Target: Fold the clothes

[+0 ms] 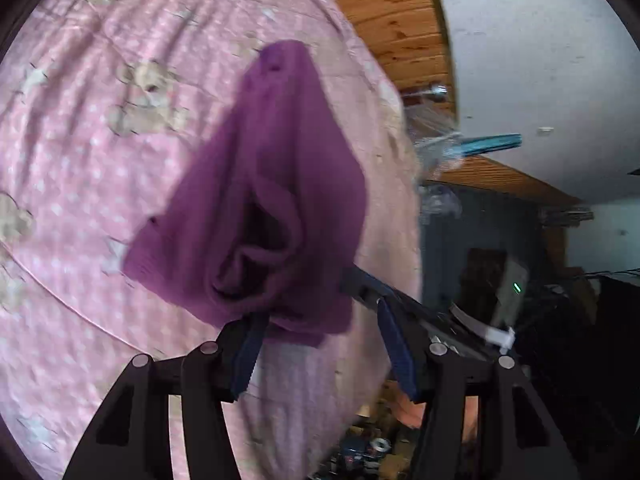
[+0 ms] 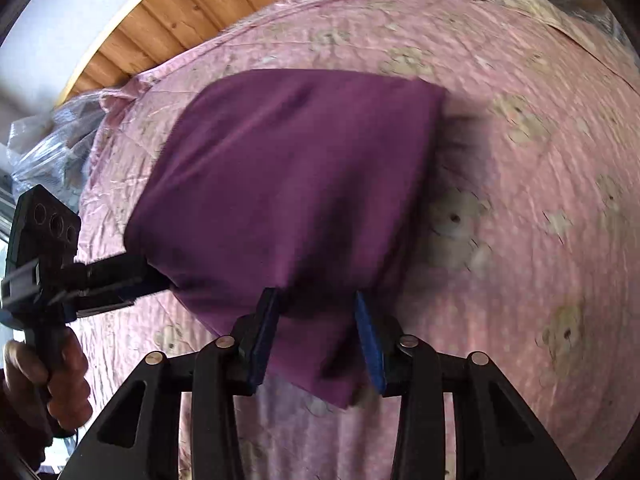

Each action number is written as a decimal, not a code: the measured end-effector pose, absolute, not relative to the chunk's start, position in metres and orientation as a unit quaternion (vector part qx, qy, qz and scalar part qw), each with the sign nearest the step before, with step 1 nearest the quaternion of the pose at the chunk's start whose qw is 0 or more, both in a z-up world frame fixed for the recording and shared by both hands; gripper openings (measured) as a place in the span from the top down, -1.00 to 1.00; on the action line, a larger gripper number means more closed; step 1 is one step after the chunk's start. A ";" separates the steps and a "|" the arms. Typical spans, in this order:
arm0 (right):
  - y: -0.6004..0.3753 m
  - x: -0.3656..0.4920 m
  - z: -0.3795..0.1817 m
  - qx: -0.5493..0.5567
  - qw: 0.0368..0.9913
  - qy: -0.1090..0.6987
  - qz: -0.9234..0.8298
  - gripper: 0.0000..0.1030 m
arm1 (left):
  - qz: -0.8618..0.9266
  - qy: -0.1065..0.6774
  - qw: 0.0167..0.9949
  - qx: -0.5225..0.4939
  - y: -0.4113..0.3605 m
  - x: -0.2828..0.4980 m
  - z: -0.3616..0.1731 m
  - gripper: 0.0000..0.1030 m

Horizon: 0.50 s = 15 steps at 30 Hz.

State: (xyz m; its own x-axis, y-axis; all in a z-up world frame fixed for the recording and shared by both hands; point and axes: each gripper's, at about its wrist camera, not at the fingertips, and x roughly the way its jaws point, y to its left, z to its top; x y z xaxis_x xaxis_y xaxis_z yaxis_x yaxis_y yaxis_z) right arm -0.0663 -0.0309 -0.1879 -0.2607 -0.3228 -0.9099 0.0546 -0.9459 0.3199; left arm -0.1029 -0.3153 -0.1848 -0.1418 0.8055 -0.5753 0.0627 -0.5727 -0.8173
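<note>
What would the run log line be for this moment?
task: fold clothes | item: purple garment on pink bedspread | left gripper: open, at hem | right gripper: open, straddling edge

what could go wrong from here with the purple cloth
1. The left gripper is open, and the purple cloth only brushes one of its fingers, so that side may drop.
2. The right gripper is also open with cloth hanging loose between its fingers, so it may slip onto the pink bedspread and bunch up.
3. Both views are blurred, so the fold could land crooked.
</note>
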 end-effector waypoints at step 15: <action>-0.041 -0.033 -0.201 0.607 0.125 -0.148 -0.771 0.24 | 0.695 -0.284 0.227 -0.620 -0.361 -0.114 -0.192 -0.01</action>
State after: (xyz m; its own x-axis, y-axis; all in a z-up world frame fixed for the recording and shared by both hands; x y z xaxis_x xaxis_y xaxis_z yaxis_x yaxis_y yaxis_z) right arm -0.0328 -0.0407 -0.2012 -0.2312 -0.3716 -0.8991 0.0122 -0.9252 0.3793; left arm -0.1137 -0.3608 -0.1918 -0.1278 0.6672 -0.7338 0.0361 -0.7363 -0.6757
